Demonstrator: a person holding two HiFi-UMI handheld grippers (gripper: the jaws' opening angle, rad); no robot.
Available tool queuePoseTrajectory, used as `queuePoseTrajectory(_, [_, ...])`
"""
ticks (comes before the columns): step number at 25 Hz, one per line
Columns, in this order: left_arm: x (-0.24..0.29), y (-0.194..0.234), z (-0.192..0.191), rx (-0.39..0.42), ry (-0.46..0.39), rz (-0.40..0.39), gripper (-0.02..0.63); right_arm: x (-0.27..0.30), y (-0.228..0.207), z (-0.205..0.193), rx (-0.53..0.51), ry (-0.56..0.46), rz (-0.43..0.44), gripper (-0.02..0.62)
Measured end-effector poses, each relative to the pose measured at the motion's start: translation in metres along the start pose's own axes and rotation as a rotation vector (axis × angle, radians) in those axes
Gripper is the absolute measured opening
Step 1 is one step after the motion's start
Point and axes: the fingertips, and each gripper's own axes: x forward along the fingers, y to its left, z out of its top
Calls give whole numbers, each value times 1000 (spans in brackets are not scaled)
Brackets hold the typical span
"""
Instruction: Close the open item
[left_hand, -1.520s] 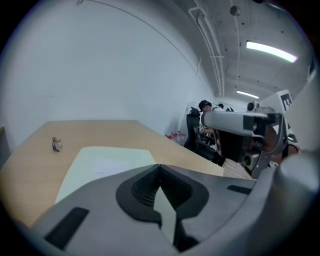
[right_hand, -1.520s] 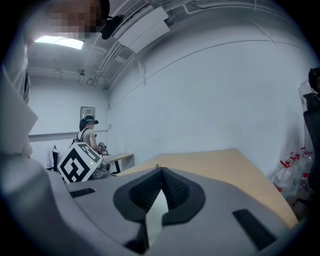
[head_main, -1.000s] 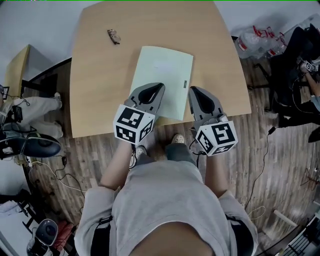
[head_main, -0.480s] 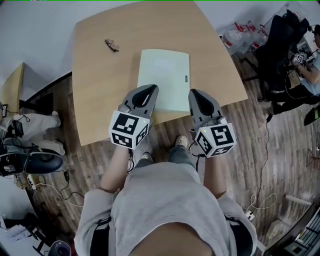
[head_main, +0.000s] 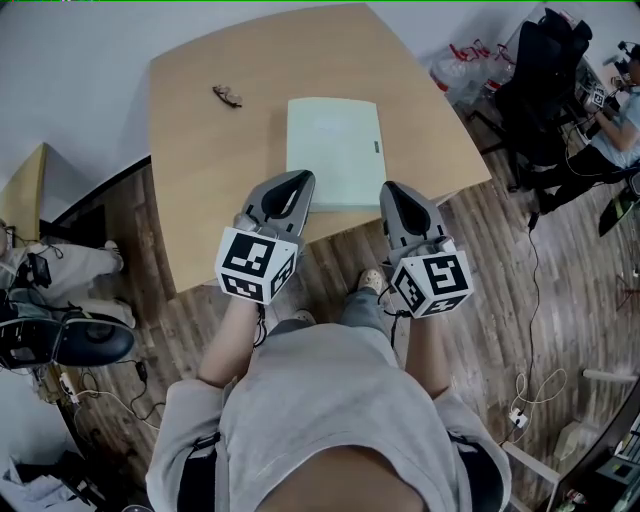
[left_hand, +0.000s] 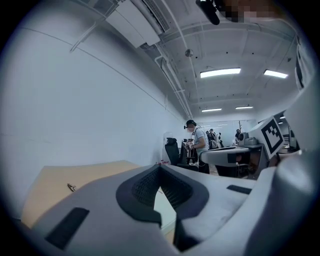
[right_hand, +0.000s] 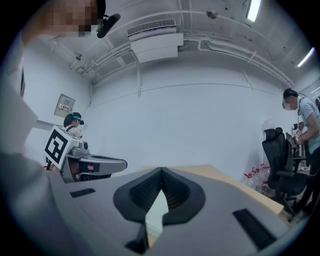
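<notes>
Pale green folder (head_main: 333, 152) lies flat on wooden table (head_main: 200, 120), cover down. I judge closing done. My left gripper (head_main: 299, 180) and right gripper (head_main: 392, 190): jaws together, empty, by folder's near edge. Nothing left for me.

Wooden table (head_main: 200, 150) with pale-green book (head_main: 333, 150) and small dark object (head_main: 227, 96)

- Pale beige wood-look counter (head_main: 200, 130): smooth, faint sheen.
- Pale green rectangular folder (head_main: 333, 150): smooth, matt, like card.
- Grey plastic left tongs (head_main: 298, 178) and grey plastic right tongs (head_main: 393, 190): matt shells, with dark ribbed pads (left_hand: 146, 186) that look rubbery.
- Brown plank floor (head_main: 500, 290), at the counter's 5 o'clock: streaky wood grain, dull.
- Person's grey top (head_main: 330, 400): soft cloth.
</notes>
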Motion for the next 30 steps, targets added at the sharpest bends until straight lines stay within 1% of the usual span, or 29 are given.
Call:
queuePoseTrajectory(4, [-22, -3, 2, 8, -20, -6, 14, -12, 19, -1, 1, -7, -14, 5])
queuePoseTrajectory(9, [-38, -9, 3, 12, -37, -11, 15, -24, 31, -2, 1, -7, -26, 5])
queuePoseTrajectory(15, [-45, -11, 6, -3, -63, -1, 14, -31, 36, 1, -7, -24, -21, 5])
queuePoseTrajectory(24, [-51, -10, 8, -6, -75, 7, 14, -30, 43, 4, -23, -25, -8, 5])
queuePoseTrajectory(30, [-49, -13, 9, -1, -79, -1, 14, -33, 41, 6, -25, -29, -17, 5])
